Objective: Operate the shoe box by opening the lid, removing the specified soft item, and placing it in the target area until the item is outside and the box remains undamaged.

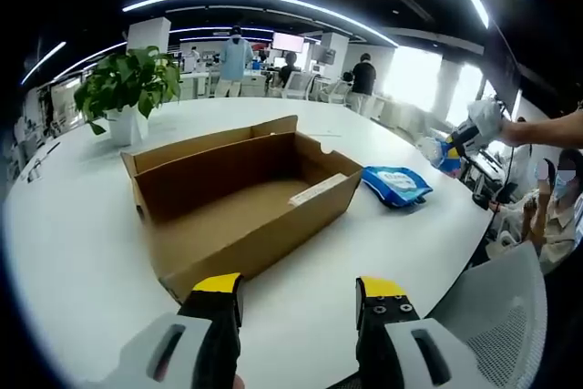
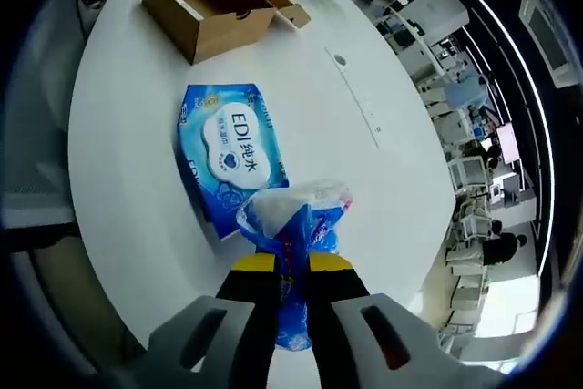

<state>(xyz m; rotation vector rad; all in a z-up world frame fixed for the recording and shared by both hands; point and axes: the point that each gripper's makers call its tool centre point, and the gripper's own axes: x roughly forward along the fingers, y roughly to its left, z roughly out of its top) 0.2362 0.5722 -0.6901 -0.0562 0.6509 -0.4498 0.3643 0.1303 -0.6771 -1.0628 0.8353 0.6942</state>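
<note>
An open brown cardboard shoe box [image 1: 239,198] lies on the white table [image 1: 82,261], its inside bare, lid flap standing at the back. My left gripper [image 1: 299,291] is open just in front of the box, nothing between its fingers. A blue wipes pack [image 1: 395,183] rests on the table right of the box. In the right gripper view, my right gripper [image 2: 291,266] is shut on a second blue soft pack [image 2: 296,220], held above the table over the lying wipes pack [image 2: 228,154]. The box [image 2: 211,2] sits far off. The right gripper [image 1: 460,141] with its pack also appears at the right of the left gripper view.
A potted green plant [image 1: 127,88] stands behind the box at the table's far left. A grey chair [image 1: 506,312] sits at the table's near right edge. People stand and sit in the office beyond; a seated person is at the right.
</note>
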